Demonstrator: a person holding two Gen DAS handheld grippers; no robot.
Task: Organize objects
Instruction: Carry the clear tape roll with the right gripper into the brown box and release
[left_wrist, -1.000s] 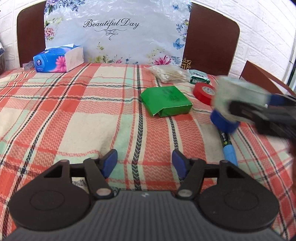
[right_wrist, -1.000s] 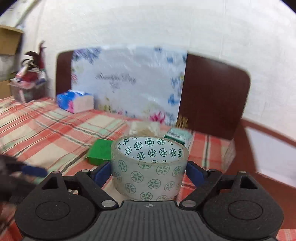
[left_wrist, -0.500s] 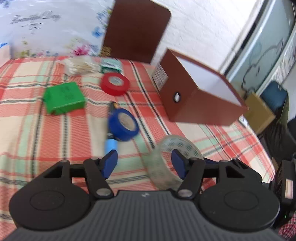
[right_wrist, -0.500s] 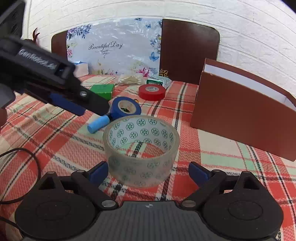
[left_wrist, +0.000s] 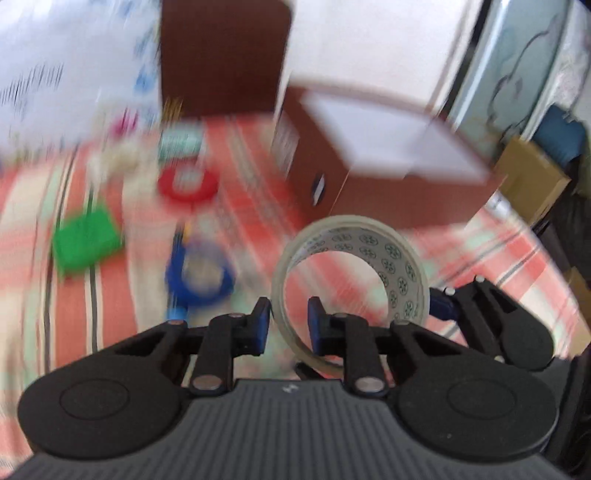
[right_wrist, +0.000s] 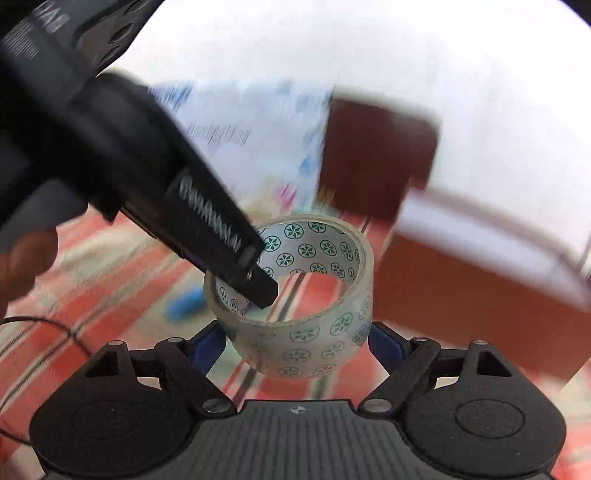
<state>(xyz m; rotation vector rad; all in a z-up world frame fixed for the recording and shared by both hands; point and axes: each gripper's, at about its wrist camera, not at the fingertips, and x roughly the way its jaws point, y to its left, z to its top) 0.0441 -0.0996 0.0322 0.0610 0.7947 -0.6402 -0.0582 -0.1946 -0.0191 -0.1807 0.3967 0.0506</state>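
A clear tape roll (left_wrist: 369, 258) with a green star print is held above the plaid table. My left gripper (left_wrist: 288, 325) is shut on its left wall, one finger inside the ring and one outside. In the right wrist view the same roll (right_wrist: 314, 332) sits between the blue pads of my right gripper (right_wrist: 295, 343), which touch its two sides. The left gripper's finger (right_wrist: 255, 280) reaches into the ring from the upper left. The brown box (left_wrist: 369, 166) with a white inside stands open just behind the roll.
On the plaid cloth (left_wrist: 258, 206) lie a blue tape roll (left_wrist: 199, 273) over a blue pen, a red tape roll (left_wrist: 188, 184), a green box (left_wrist: 85, 240) and a small green packet (left_wrist: 181, 144). A brown chair back (left_wrist: 221, 55) stands behind. Both views are blurred.
The roll has come up off the cloth. My left gripper has closed from wide open onto the roll's wall. The right gripper's pads have closed in against the roll.
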